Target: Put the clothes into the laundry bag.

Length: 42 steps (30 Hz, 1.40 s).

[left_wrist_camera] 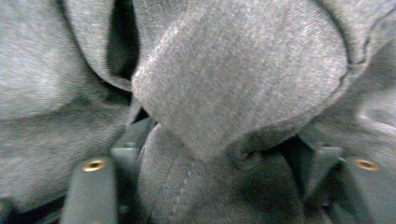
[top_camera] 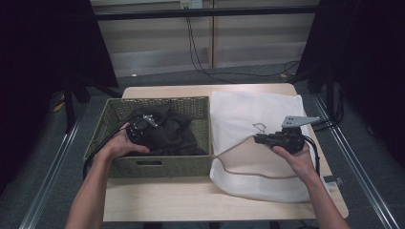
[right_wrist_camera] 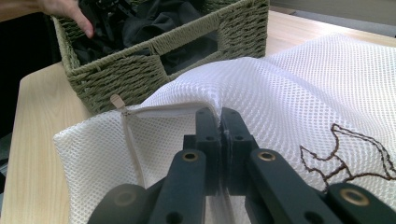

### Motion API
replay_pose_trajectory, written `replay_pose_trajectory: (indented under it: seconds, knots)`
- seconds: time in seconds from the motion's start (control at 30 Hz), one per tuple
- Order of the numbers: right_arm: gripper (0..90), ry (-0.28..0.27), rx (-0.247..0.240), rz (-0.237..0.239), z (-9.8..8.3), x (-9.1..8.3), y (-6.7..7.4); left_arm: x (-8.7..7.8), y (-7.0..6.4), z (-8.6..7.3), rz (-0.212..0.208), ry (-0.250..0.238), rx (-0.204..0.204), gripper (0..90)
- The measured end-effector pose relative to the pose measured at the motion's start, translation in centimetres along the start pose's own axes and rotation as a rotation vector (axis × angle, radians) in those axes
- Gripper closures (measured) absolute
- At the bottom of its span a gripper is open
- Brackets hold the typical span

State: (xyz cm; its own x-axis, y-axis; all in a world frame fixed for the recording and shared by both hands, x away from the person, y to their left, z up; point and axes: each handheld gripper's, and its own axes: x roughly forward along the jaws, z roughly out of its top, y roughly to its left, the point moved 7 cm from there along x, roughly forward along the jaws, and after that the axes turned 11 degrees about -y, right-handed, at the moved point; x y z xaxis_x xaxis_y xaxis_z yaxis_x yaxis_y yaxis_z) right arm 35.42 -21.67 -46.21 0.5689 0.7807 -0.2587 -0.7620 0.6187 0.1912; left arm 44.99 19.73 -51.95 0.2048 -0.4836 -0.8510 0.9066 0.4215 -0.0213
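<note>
The jaws of the right gripper (right_wrist_camera: 219,140) are pressed together on the zipper edge of a white mesh bag (right_wrist_camera: 299,98), a fold of the mesh being pinched between their tips and lifted off the table (right_wrist_camera: 37,121). Just left of these jaws the zipper (right_wrist_camera: 133,140) is seen running down the bag's edge, and to their right a dark embroidered outline (right_wrist_camera: 350,154) is stitched on the mesh. Beyond the jaws a woven basket (right_wrist_camera: 140,70) is set on the table, touching the bag's side, and dark clothing (right_wrist_camera: 163,23) is heaped inside it. The jaws of the left gripper (left_wrist_camera: 219,186) are spread apart and pushed down into that grey-black cloth (left_wrist_camera: 243,79); a thick fold is lodged between them, but whether it is gripped cannot be told. In the high view the left gripper (top_camera: 139,128) is held inside the basket (top_camera: 157,164) over the clothing.
</note>
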Motion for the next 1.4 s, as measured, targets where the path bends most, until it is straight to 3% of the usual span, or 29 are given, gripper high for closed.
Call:
replay_pose_trajectory:
  seconds: [0.03,0.07,0.2,0.23,0.3,0.37,0.43,0.57,0.6,0.63,0.67,0.8,0.87,1.07,1.2,1.23,1.4]
  knots:
    - [87.6,0.0,0.0,-0.001,0.0,0.0,0.0,-0.1,-0.1,0.1,0.005,-0.008,-0.019,43.3]
    - [87.6,0.0,-0.001,-0.001,0.0,0.0,0.0,-0.2,0.0,0.1,0.0,-0.004,-0.009,47.9]
    - [87.6,0.0,-0.005,-0.007,0.0,0.0,0.0,-0.7,0.2,0.2,0.003,-0.027,-0.041,58.9]
    - [87.5,-0.001,-0.005,-0.007,0.1,-0.1,0.0,-0.8,0.2,0.3,0.006,-0.048,-0.042,59.9]
    - [87.6,-0.001,-0.006,-0.007,0.1,-0.1,0.0,-1.2,0.3,0.2,0.001,-0.042,-0.029,60.8]
    - [87.5,-0.001,-0.007,-0.006,0.1,-0.1,0.0,-1.4,0.4,0.5,0.01,-0.091,-0.064,61.9]
    - [87.5,-0.005,-0.008,-0.009,0.1,-0.1,-0.1,-2.0,0.4,0.5,-0.006,-0.113,-0.05,63.0]
    - [87.6,-0.007,-0.005,-0.013,0.1,-0.1,-0.2,-2.4,0.4,0.7,-0.01,-0.169,-0.091,63.2]
    - [87.5,-0.006,-0.005,-0.014,0.1,-0.1,-0.2,-2.5,0.5,0.7,-0.006,-0.17,-0.077,63.3]
    - [87.5,-0.005,-0.005,-0.014,0.1,-0.1,-0.2,-2.6,0.4,0.8,0.002,-0.203,-0.11,63.3]
    - [87.5,-0.005,-0.005,-0.014,0.1,-0.1,-0.2,-2.8,0.4,0.8,-0.011,-0.197,-0.091,63.3]
    - [87.5,-0.01,-0.003,-0.017,0.1,-0.2,-0.2,-4.0,0.6,1.1,-0.015,-0.293,-0.108,63.8]
    - [87.5,-0.009,-0.004,-0.017,0.1,-0.2,-0.2,-5.0,0.6,1.5,-0.023,-0.38,-0.139,63.9]
    - [87.5,-0.009,-0.006,-0.018,0.1,-0.1,-0.2,-6.1,0.7,1.9,-0.007,-0.439,-0.139,64.2]
    - [87.5,-0.014,-0.004,-0.021,0.2,-0.2,-0.2,-7.2,0.7,2.0,0.009,-0.508,-0.16,64.7]
    - [87.5,-0.014,-0.004,-0.021,0.2,-0.2,-0.2,-7.3,0.6,2.1,-0.003,-0.529,-0.171,64.7]
    - [87.5,-0.011,-0.007,-0.022,0.1,-0.1,-0.2,-8.6,0.4,2.2,0.01,-0.601,-0.164,65.3]
